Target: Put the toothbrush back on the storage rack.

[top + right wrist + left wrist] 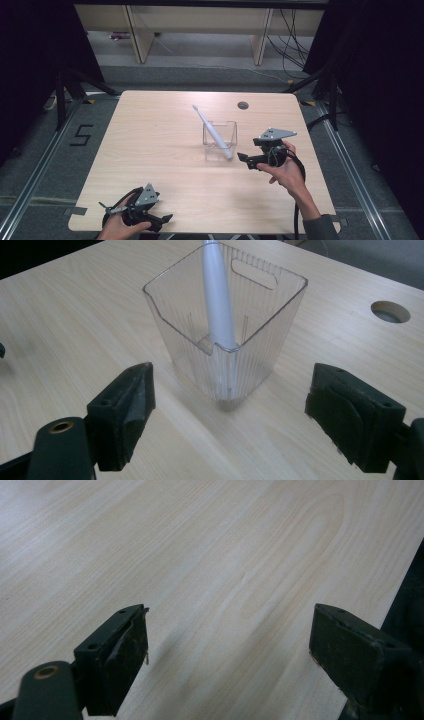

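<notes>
On the table: I see a clear ribbed plastic cup (225, 340), square-mouthed, upright right of centre.
Toothbrush: a smooth white toothbrush (214, 132) leans inside it, head up.
Surface: pale wood-grain table (150, 150), round cable hole (243, 105); grey floor around.
Right gripper (227, 405): jaws wide apart, empty, just beside the cup.
Left gripper (230, 645): jaws spread, empty, near edge.

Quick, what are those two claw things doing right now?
Left gripper: open, holding nothing, over bare table.
Right gripper: open, empty, facing the clear container with the toothbrush inside.
</notes>
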The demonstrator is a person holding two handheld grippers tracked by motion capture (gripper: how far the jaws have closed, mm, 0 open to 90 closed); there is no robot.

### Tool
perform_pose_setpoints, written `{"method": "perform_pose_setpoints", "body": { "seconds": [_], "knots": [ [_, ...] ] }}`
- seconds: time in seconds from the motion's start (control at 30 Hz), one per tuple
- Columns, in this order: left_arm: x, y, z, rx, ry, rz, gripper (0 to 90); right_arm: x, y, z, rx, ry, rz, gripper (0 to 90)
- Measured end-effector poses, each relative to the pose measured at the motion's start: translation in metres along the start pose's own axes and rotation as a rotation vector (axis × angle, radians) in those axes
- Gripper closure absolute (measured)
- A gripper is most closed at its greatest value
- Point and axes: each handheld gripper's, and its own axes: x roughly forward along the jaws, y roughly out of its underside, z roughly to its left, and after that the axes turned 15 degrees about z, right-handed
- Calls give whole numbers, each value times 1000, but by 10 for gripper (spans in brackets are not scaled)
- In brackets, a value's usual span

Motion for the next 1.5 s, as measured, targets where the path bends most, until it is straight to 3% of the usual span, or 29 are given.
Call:
{"method": "perform_pose_setpoints", "body": {
  "seconds": [0.2,0.27,0.4,0.47,0.6,0.73,0.8,0.93,1.0,1.03,1.07,1.13,1.17,1.23,1.27,1.3,1.5],
  "knots": [
    [0,0,0,2,-3,1,152,1,4,2,13,4,-1,189],
    [0,0,0,2,-1,1,152,1,5,1,-4,2,12,186],
    [0,0,0,4,-2,1,152,2,7,4,20,-6,21,181],
    [0,0,0,3,-4,1,152,2,8,2,-12,8,18,182],
    [0,0,0,4,-2,1,152,2,10,5,16,-7,31,181],
    [0,0,0,5,-2,3,152,3,11,4,-11,-4,31,181],
    [0,0,0,3,-2,1,152,3,12,6,13,-10,34,181],
    [0,0,0,5,-3,2,152,4,14,4,-17,7,35,181],
    [0,0,0,6,-2,3,152,4,16,7,11,-6,47,181],
    [0,0,0,6,-3,3,152,5,16,6,-13,-2,42,182],
    [0,0,0,6,-3,3,152,5,17,7,7,-11,47,182],
    [0,0,0,6,-3,3,152,7,17,6,-18,-2,39,182],
    [0,0,0,6,-3,3,152,6,18,8,3,-9,55,181],
    [0,0,0,6,-3,3,152,8,19,8,-19,-3,39,181],
    [0,0,0,6,-3,3,152,6,20,10,3,-11,48,182],
    [0,0,0,6,-3,3,152,6,20,9,-18,-9,50,182],
    [0,0,0,5,-5,2,152,7,24,12,-19,-16,56,181]
  ]
}}
